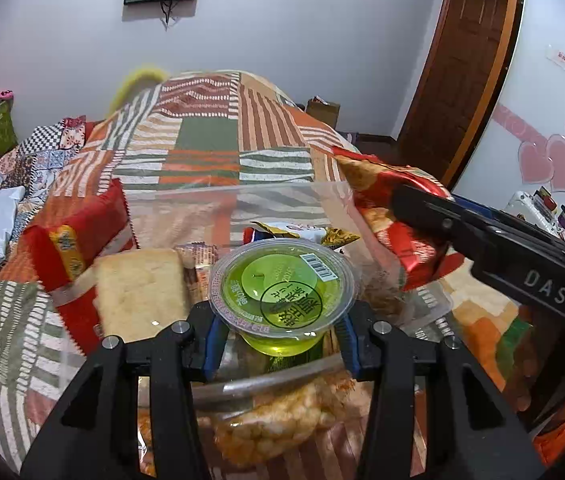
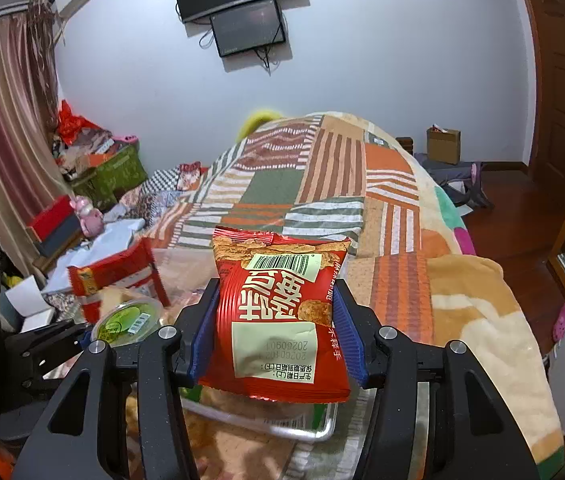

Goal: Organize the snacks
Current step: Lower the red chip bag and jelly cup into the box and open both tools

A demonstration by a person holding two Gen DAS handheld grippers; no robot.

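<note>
Above the clear plastic bin (image 1: 218, 200): left gripper (image 1: 280, 322) clamps a round green jelly cup (image 1: 282, 288); right gripper (image 2: 276, 320) clamps a red crinkled snack packet (image 2: 278, 312). Probable failure: the smooth cup slipping sideways.

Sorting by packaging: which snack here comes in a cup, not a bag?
The green jelly cup, clamped in the left gripper; the right gripper holds a red bag.
</note>
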